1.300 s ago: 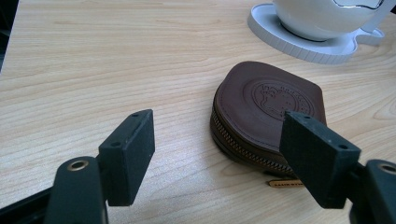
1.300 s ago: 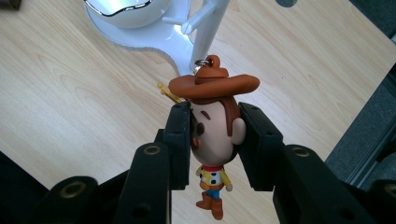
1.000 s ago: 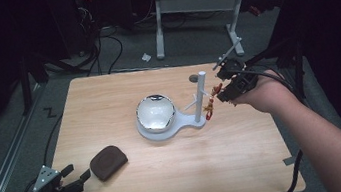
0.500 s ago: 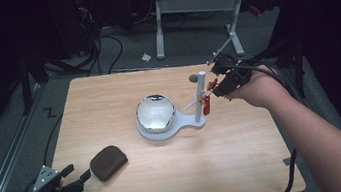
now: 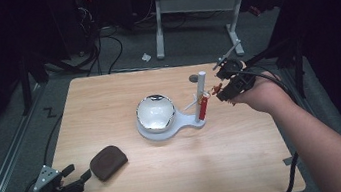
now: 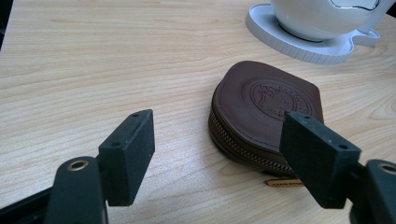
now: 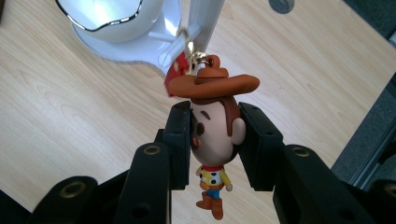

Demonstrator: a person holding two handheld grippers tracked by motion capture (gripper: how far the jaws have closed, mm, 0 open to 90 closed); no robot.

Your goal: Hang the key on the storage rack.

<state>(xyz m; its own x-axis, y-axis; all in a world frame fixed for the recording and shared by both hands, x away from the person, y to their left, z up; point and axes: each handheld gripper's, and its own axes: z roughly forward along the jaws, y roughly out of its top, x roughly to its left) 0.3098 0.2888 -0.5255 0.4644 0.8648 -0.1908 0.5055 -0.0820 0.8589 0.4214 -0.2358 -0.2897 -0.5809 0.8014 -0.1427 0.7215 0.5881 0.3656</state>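
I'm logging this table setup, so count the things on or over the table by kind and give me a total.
White stand with mirror: 1
Brown zip pouch: 1
Cowboy figure keychain: 1
Red charm on the stand: 1
Grey disc: 1
Total: 5

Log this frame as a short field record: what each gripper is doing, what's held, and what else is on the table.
right gripper: shut on the cowboy figure keychain, jaws clamping its head
keychain position: its clasp is beside the white post of the stand; whether it is hooked on, unclear
left gripper: open, holding nothing, low over the near left of the table
brown zip pouch: flat on the table just ahead of the left gripper, untouched
stand: white base carrying a shiny bowl
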